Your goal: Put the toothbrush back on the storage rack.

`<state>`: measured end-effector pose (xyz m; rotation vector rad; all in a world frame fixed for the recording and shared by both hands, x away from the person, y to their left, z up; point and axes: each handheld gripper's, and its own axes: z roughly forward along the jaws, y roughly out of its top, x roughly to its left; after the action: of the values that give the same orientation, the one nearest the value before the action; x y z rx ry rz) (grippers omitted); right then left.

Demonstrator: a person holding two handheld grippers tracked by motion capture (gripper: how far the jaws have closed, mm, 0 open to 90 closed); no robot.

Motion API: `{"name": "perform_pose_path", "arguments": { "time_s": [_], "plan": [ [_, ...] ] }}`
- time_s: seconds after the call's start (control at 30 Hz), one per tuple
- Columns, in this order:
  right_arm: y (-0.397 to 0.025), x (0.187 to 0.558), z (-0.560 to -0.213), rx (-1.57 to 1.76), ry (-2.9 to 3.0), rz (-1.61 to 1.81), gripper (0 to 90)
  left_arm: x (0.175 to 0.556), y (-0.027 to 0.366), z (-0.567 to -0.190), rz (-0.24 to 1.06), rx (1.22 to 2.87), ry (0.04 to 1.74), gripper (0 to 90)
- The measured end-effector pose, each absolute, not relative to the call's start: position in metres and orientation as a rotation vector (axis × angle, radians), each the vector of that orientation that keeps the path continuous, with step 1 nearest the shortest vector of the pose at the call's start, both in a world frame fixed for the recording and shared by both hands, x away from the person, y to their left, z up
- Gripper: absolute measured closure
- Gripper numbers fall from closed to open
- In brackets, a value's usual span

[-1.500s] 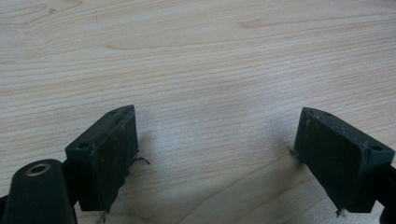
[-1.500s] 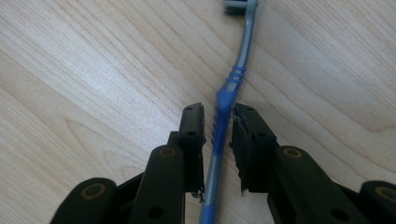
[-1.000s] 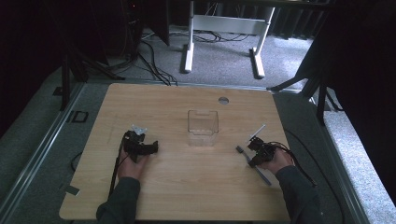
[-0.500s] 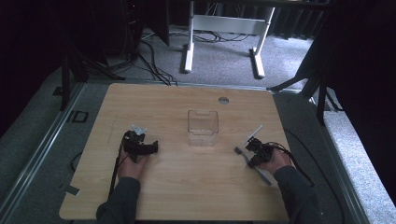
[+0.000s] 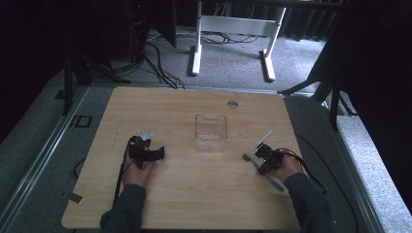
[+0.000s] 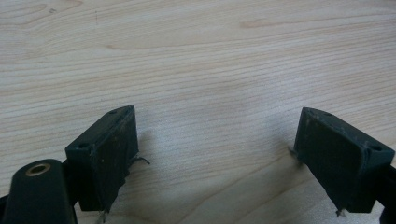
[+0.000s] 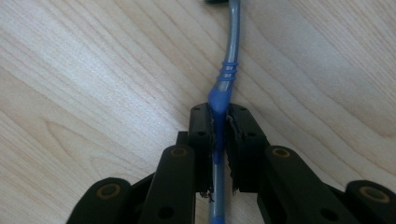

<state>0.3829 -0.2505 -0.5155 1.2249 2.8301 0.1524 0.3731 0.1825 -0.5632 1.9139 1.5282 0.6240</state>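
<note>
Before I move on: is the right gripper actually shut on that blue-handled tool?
Shut: the right gripper has both jaws pressed against the blue-handled tool.

clear box (image 5: 211, 132) mid-table (image 5: 184, 194), toothbrush (image 5: 248, 158) right.

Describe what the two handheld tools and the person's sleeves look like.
Both tools are black. The left tool has two blocky jaws with scuffed, frayed pads, small screw holes and a brass-ringed pivot; a black cable trails from it, and a pale grey plate sits on top. The right tool has jointed black links with brass-ringed pivots and its own dark cable. Both sleeves are dark grey.
</note>
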Motion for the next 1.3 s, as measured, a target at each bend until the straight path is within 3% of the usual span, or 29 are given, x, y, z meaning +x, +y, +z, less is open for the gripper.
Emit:
{"name": "perform_pose_path", "arguments": {
  "time_s": [1.3],
  "plan": [
    [-0.258,0.386,-0.487,1.281,2.748,0.376,81.3,0.373,0.183,-0.563,0.624,1.916,1.528,14.0]
  ]
}}
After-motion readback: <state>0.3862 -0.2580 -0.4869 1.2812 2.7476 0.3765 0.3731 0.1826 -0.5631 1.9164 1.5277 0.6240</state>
